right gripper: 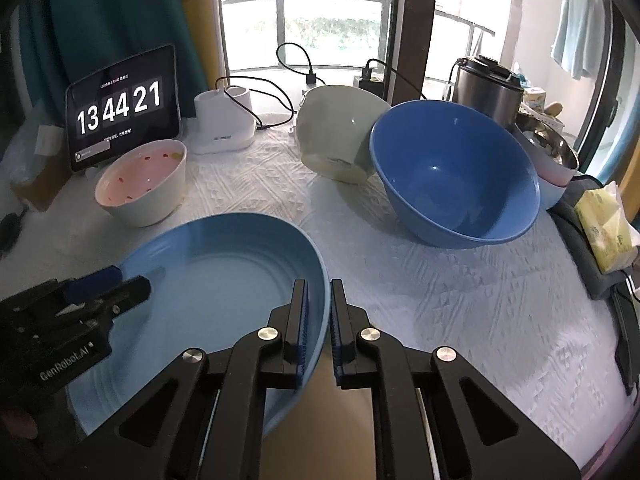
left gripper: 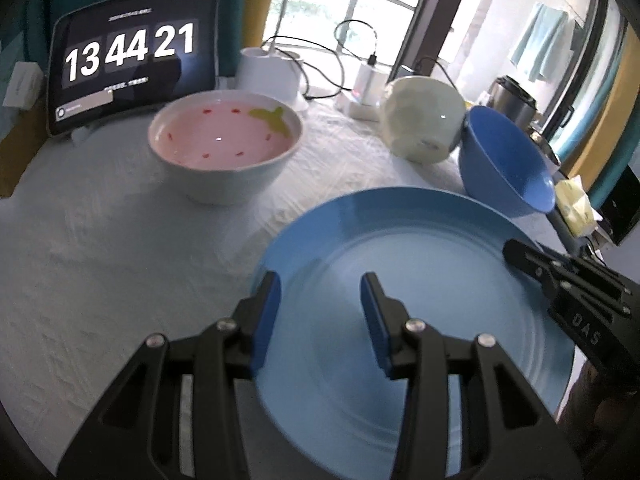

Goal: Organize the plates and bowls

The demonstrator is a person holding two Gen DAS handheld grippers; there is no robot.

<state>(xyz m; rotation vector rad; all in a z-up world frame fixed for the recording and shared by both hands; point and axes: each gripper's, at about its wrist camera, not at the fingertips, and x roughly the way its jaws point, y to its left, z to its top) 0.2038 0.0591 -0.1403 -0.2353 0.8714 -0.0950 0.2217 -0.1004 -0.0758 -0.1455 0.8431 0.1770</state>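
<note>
A light blue plate (left gripper: 420,280) (right gripper: 224,280) lies at the near edge of the white cloth. My right gripper (right gripper: 319,284) is shut on its right rim, and it shows at the right of the left wrist view (left gripper: 516,252). My left gripper (left gripper: 320,284) (right gripper: 120,280) is open at the plate's left side, one finger by the rim and one over the inside. Behind the plate stand a pink-lined bowl (left gripper: 224,136) (right gripper: 140,176), a tilted dark blue bowl (left gripper: 508,160) (right gripper: 456,176) and a cream bowl (left gripper: 420,120) (right gripper: 336,136) on its side.
A tablet showing a clock (left gripper: 128,68) leans at the back left. Beside it are a white charger stand (left gripper: 272,72) and cables. A steel pot (right gripper: 488,88) and a tissue pack (right gripper: 604,228) sit at the right edge. A window is behind.
</note>
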